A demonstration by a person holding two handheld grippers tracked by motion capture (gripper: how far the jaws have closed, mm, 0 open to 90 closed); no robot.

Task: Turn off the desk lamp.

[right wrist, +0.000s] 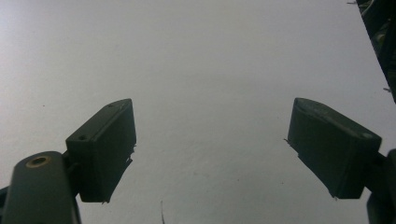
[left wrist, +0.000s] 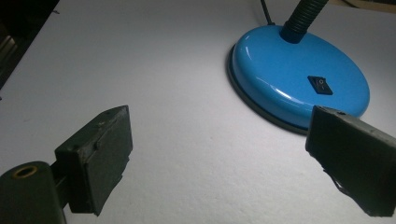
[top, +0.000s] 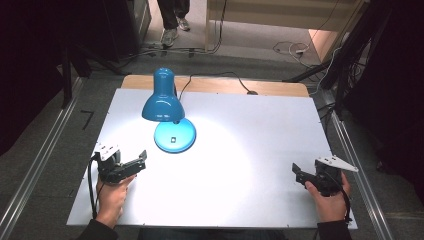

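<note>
The lamp (top: 168, 114) is lit and stands on the table (top: 260, 145), left of centre toward the far edge. Its switch (left wrist: 320, 85) is faced by the left gripper (top: 131, 165), the nearer one, jaws spread wide and empty. The right gripper (top: 300, 174) is held well apart, likewise wide and empty.

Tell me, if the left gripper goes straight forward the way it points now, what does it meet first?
Probably the lamp base. The left gripper aims its open jaws toward it over bare table, though the base sits toward the right of its line, so it might graze the near rim; depth is unclear.
</note>
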